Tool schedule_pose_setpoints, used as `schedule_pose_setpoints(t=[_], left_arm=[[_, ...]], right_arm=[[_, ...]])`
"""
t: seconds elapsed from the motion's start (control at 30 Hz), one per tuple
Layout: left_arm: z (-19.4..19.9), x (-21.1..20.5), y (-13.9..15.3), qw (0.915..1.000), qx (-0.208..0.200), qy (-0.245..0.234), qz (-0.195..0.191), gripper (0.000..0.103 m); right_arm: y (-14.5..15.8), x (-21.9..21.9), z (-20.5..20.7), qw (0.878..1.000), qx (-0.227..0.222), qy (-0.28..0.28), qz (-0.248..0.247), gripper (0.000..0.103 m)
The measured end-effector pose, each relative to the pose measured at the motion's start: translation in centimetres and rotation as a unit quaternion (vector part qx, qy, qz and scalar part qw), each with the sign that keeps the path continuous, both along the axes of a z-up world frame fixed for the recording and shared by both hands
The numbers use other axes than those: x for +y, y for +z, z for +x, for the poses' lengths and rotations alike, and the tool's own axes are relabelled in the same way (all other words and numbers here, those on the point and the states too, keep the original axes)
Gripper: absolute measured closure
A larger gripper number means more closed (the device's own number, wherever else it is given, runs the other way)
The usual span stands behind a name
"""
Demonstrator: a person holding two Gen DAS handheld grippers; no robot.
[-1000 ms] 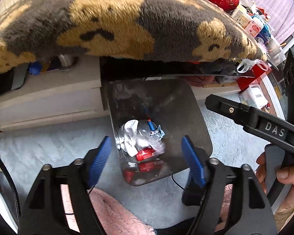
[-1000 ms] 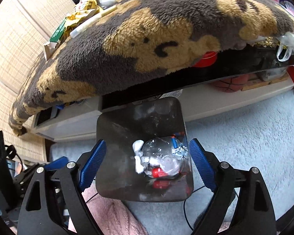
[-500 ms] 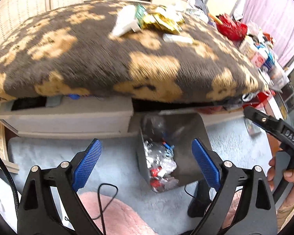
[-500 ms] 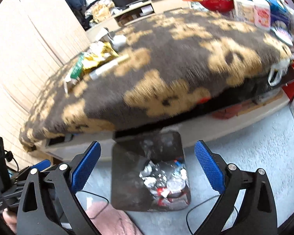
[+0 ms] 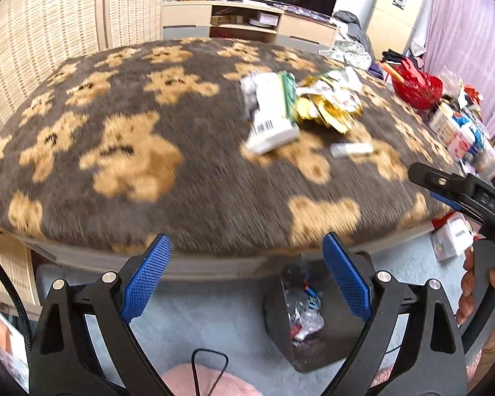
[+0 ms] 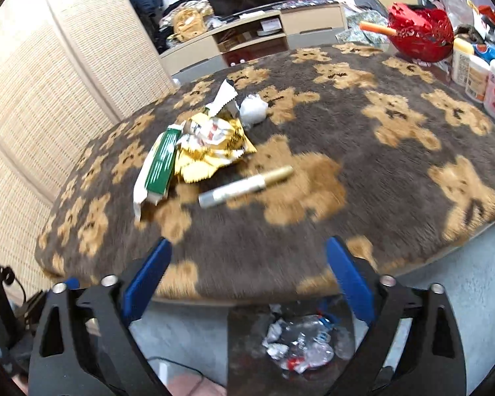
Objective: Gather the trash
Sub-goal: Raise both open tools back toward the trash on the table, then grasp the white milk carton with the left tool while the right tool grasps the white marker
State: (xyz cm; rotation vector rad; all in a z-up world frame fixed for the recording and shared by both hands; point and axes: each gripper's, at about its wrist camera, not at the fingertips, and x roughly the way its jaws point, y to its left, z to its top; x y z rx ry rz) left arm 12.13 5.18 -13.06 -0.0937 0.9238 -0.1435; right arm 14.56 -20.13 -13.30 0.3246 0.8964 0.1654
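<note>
the trash lies in a small heap on the bear-print blanket [image 6: 313,138] that covers the tabletop: a crumpled gold wrapper [image 6: 211,148], a green and white carton [image 6: 160,165] touching its left side, a torn white wrapper [image 6: 226,95] behind it, and a crumpled white tissue [image 6: 252,110] just to the right of that. a gold and silver marker pen [image 6: 244,186] lies on the blanket just in front of the gold wrapper, apart from it. in the left wrist view the same heap shows blurred, the carton [image 5: 270,115] beside the gold wrapper [image 5: 326,105].

on the pale carpet [image 6: 462,297] below the near edge of the tabletop stands a dark bin [image 6: 247,356], holding crumpled foil, clear plastic and red scraps [image 6: 300,343]. it also shows in the left wrist view [image 5: 280,330], low and to the right.

the right tool [image 6: 249,283] has its blue pads spread wide with nothing between them; its jaws have just been closing a little. the left tool [image 5: 246,280] is also spread wide and empty, its jaws having just been opening. both hang over the near edge of the blanket, well short of the heap. in the left wrist view the right tool's black body sits at the right edge, with the person's hand [image 5: 481,283] on its grip.

at the far right of the tabletop stand a red bowl [image 6: 422,33] and several bottles and tubs [image 6: 478,79]. behind are a low shelf unit [image 6: 257,36] and a woven screen [image 6: 49,82].
</note>
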Motion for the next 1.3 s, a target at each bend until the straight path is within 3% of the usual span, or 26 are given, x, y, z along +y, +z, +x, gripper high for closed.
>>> schedule_pose_setpoints(t=[0.13,0.33,0.5,0.7,0.83,0.97,1.07,1.13,1.23,1.3], left_arm=[[1.7,0.8,0.5,1.0,-0.006,0.004,-0.003,0.015],[4.3,0.9,0.7,0.9999,-0.013,-0.003,-0.003,0.015],[5.9,0.3,0.7,0.9997,-0.017,-0.015,-0.002,0.015],[7.2,-0.6,0.0,0.9997,-0.011,-0.023,-0.001,0.015],[7.7,-0.8,-0.3,0.9997,-0.008,-0.023,-0.001,0.015],[8.2,-0.9,-0.6,0.9997,-0.008,-0.023,0.003,0.015],[8.8,-1.1,-0.8,0.9997,-0.006,-0.025,0.004,0.015],[9.1,-1.5,-1.0,0.9996,-0.006,-0.029,0.003,0.016],[9.7,-2.3,-1.3,0.9993,-0.005,-0.036,0.005,0.018],[10.2,-2.8,-1.5,0.9991,-0.005,-0.042,0.007,0.02]], right_arm=[[-0.5,1.4,2.6,1.0,0.013,-0.007,-0.007,0.036],[-2.1,2.4,5.9,0.999,0.032,-0.02,-0.007,0.045],[-3.3,2.7,7.8,0.998,0.046,-0.028,-0.009,0.045],[-3.4,3.9,8.8,0.999,0.032,-0.018,-0.039,0.043],[-3.5,4.2,9.9,0.999,0.028,-0.009,-0.033,0.031],[-3.5,5.2,10.1,0.997,0.023,0.005,-0.068,0.033],[-3.6,5.2,9.5,0.993,0.015,0.018,-0.116,0.056],[-3.5,4.3,9.0,0.993,0.015,0.021,-0.114,0.073],[-3.5,2.6,8.4,0.994,0.019,0.023,-0.104,0.087],[-3.6,1.5,8.1,0.996,0.021,0.023,-0.087,0.088]])
